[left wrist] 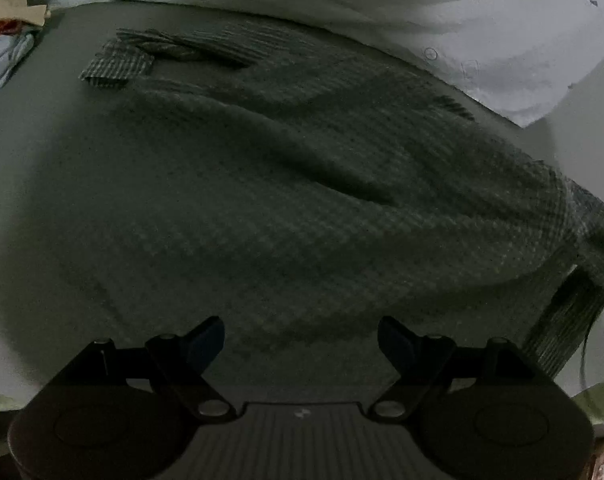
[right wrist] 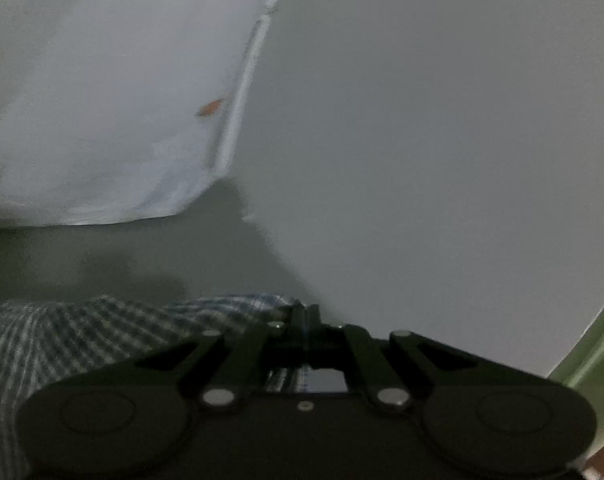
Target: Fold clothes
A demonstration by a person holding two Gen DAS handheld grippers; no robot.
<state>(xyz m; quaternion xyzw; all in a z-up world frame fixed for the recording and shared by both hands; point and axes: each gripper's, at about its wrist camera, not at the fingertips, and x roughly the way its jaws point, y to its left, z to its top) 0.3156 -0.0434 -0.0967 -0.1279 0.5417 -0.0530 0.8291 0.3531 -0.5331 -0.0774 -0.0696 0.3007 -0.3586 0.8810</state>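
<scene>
Shirt: I'm looking down on a checked shirt [left wrist: 302,184] spread wide over the grey surface [left wrist: 34,184], body rumpled with long soft ridges, one sleeve [left wrist: 118,60] lying out at the far left.
Left gripper: my left gripper [left wrist: 300,340] hangs over the near hem with its jaws standing wide apart, nothing between them, not touching cloth as far as I can see.
Right gripper: my right gripper [right wrist: 305,316] has its jaws pressed together, and checked fabric [right wrist: 102,332] bunches right at the tips and trails off to the left, so I read that as a pinch on the shirt's edge.
Which edge: I can't tell from this blur whether it's a cuff, hem or side seam in the right pinch.
Weight: I judge it light; thin woven cloth.
Stiffness: soft and limp, it drapes and creases wherever it isn't supported, so one held point will let the rest sag.
Slip: thin fabric in narrow tips may creep out, so a doubled edge looks safer to me.
Where to grab: for the left, I'd take the near hem or a seam at a corner, pinching a small ridge, not flat cloth.
Surroundings: white bedding [left wrist: 481,28] lies behind, a small pile of other clothes [left wrist: 6,44] at the far left.
</scene>
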